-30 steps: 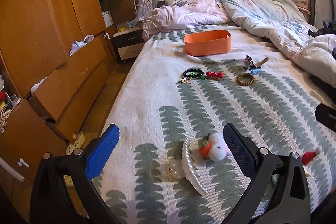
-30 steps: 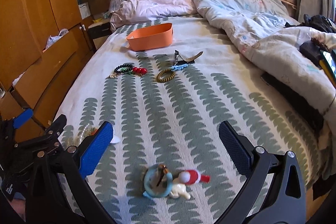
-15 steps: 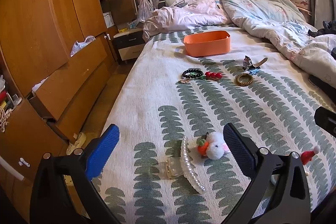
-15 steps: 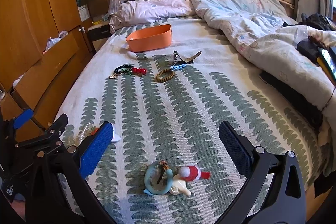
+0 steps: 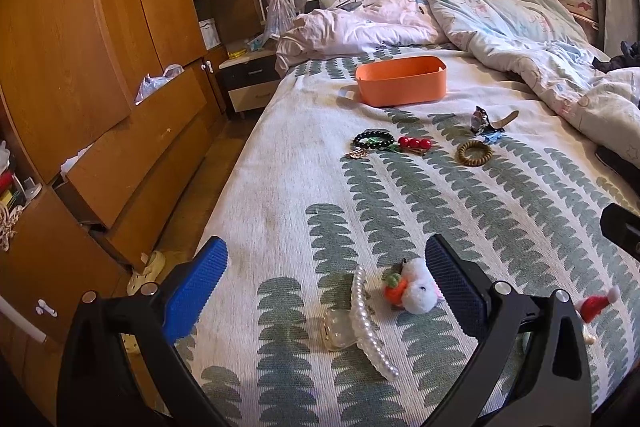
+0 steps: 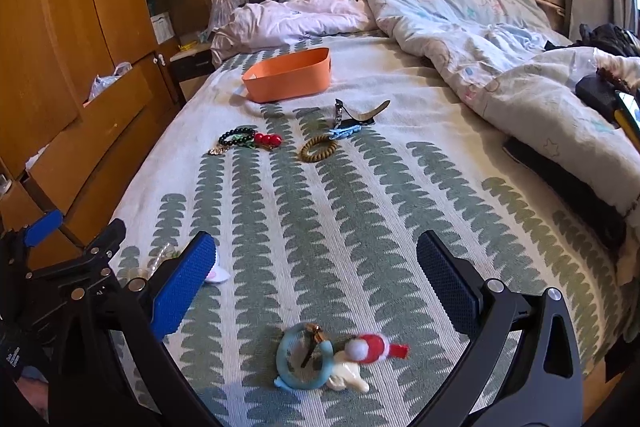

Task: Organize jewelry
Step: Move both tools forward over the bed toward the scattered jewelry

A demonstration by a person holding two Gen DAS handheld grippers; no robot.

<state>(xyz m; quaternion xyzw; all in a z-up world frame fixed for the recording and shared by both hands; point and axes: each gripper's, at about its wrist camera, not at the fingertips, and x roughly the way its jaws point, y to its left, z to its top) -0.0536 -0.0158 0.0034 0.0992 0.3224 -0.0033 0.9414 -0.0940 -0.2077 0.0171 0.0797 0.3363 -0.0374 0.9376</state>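
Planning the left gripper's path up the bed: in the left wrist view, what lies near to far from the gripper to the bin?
pearl hair clip → white plush clip → black bead bracelet → orange bin

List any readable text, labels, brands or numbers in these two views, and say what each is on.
None can be read.
Glove cuff at the right wrist view's left edge: small white lettering, too blurred to read.
Quilt: cartoon prints, no legible words.
Orange bin, left gripper, right gripper: no markings visible.
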